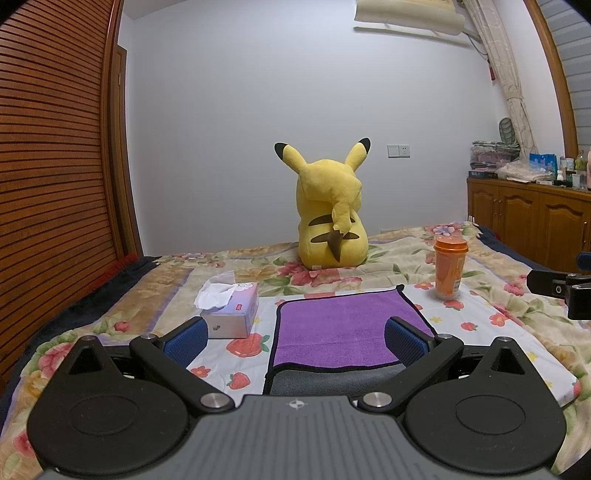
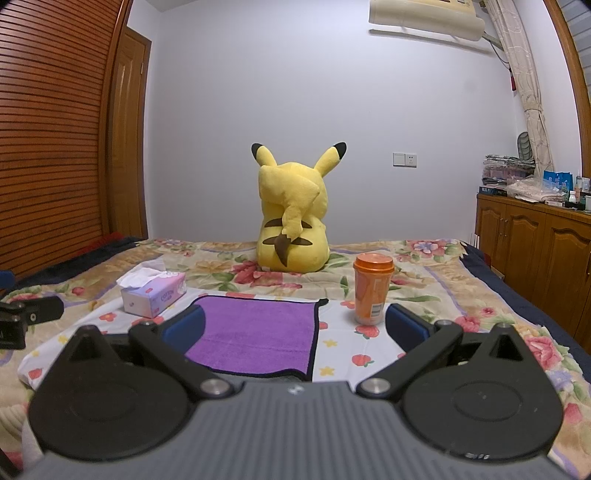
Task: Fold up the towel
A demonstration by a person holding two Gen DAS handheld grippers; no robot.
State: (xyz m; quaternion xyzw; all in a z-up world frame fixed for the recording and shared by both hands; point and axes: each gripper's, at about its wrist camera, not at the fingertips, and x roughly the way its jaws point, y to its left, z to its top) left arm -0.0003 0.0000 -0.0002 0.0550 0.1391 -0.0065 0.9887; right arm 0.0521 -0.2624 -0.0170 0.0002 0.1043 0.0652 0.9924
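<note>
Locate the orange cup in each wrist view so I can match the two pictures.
Left wrist view: the orange cup stands right of centre, beyond the far right corner of the purple towel.
Right wrist view: the orange cup stands just right of centre, right of the purple towel.
Shared landmark: the yellow plush toy sits behind it on the bed.

My own tongs' housing hides the near edge of the towel [image 1: 343,332] in both views. The air conditioner [image 2: 424,18] is cut off at the top edge. The bottles [image 1: 569,173] on the cabinet [image 1: 528,214] are too small to identify.
</note>
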